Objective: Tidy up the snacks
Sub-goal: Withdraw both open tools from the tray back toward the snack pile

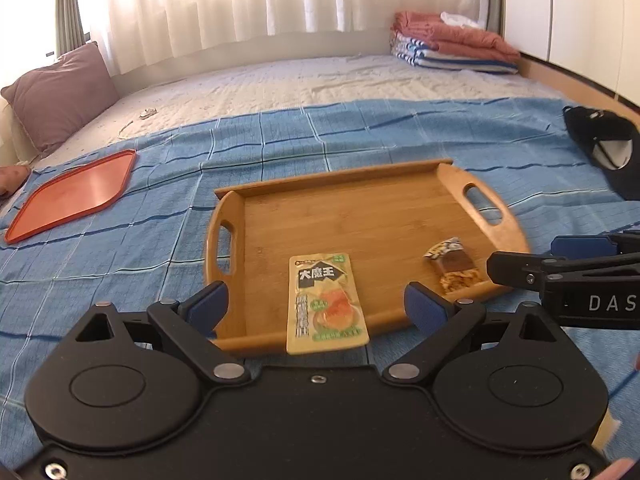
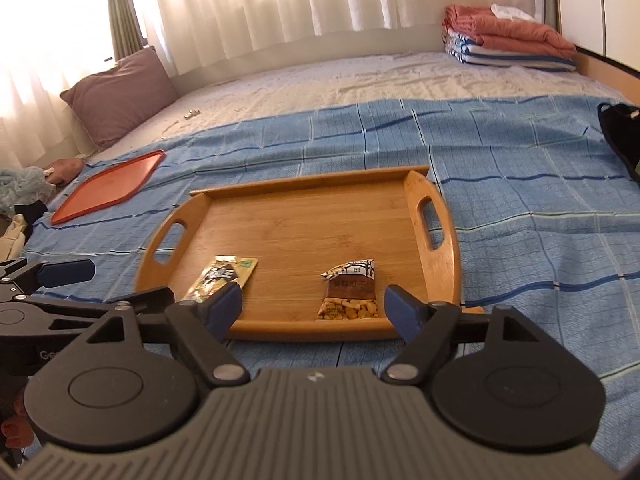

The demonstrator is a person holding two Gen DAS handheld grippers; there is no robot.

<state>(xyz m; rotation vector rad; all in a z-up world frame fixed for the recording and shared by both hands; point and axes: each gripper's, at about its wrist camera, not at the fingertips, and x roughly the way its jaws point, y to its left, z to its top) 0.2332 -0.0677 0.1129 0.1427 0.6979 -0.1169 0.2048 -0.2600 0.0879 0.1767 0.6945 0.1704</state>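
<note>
A wooden tray (image 1: 360, 216) sits mid-frame on a blue checked blanket (image 1: 120, 256) covering the bed. In it lie a yellow snack packet (image 1: 325, 304), its lower end on the near rim, and to its right a peanut packet (image 2: 351, 291). The left gripper (image 1: 316, 306) and right gripper (image 2: 314, 310) stand apart, holding nothing, low in frame.
</note>
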